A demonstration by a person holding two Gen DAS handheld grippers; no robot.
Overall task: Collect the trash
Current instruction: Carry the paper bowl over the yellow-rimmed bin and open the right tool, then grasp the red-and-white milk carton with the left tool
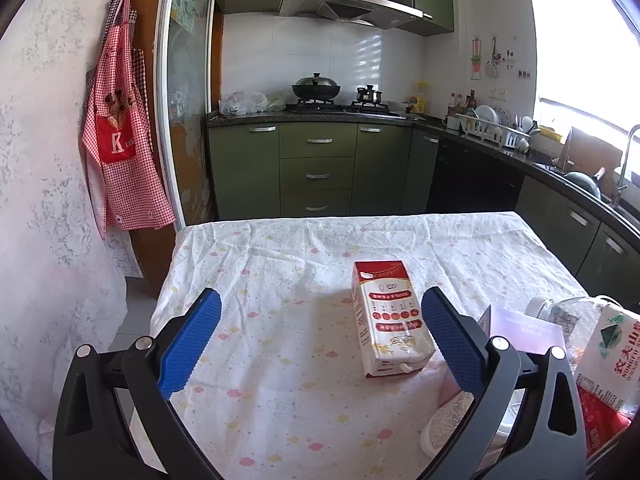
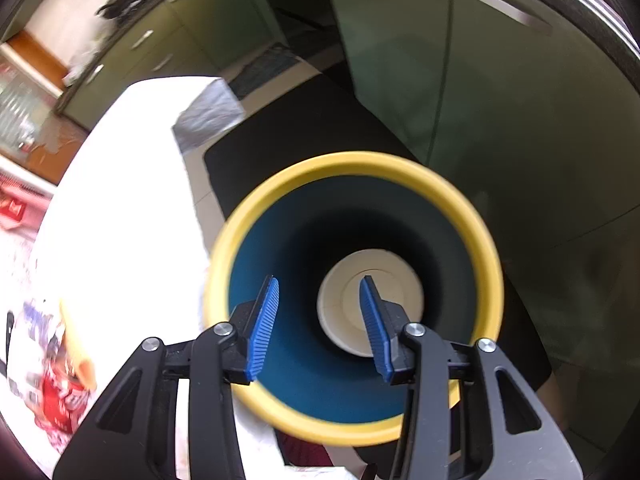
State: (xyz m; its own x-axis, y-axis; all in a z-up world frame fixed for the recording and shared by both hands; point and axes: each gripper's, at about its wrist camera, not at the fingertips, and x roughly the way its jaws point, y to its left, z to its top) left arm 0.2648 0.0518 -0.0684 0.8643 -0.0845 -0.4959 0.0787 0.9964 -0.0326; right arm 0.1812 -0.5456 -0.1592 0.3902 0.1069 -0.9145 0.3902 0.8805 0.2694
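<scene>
A red and white milk carton [image 1: 388, 320] lies flat on the cloth-covered table [image 1: 280, 264], just left of the right finger of my left gripper [image 1: 320, 340], which is open and empty above the table. More trash sits at the right edge: a clear plastic bottle [image 1: 560, 308], a pale purple box [image 1: 524, 328] and a green, white and red bottle label [image 1: 612, 360]. My right gripper [image 2: 320, 324] is open and empty above a bin with a yellow rim [image 2: 360, 164] and blue inside. A white paper cup [image 2: 352, 280] lies at its bottom.
A red checked apron [image 1: 120, 136] hangs on the wall at left. Green kitchen cabinets [image 1: 316, 172], a stove with a wok [image 1: 316, 88] and a dish rack [image 1: 492, 128] stand behind the table. The bin stands on a dark floor mat [image 2: 288, 132] beside the table's edge [image 2: 192, 128].
</scene>
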